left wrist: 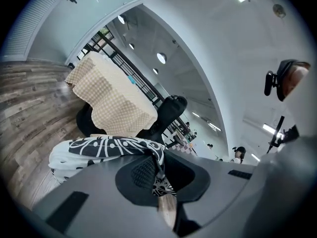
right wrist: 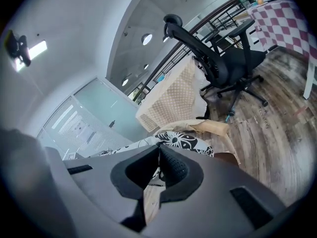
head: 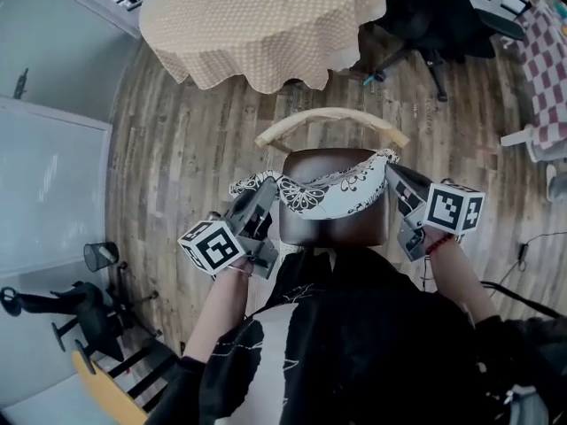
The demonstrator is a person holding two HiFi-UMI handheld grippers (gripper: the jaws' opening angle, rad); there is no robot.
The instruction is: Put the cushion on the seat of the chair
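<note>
Step in hand: placing. Both claws are clenched on the cushion [head: 332, 193]. The left claw [head: 260, 206] pinches its left corner and the right claw [head: 397, 182] its right corner. Each gripper view shows patterned fabric nipped between the jaws.

The cushion is stretched between them over the rear half of the chair seat [head: 332, 230], just in front of the curved wooden backrest [head: 332, 118]. The front half of the brown seat is bare. The head view doesn't show whether the cushion's underside touches the seat or hangs just above it; probably it sags onto it mid-span.

Next move, my read: lower both corners evenly, draw it slightly toward the front edge to centre it, then release both claws. Risk: an uneven release could leave it skewed or bunched against the backrest.
</note>
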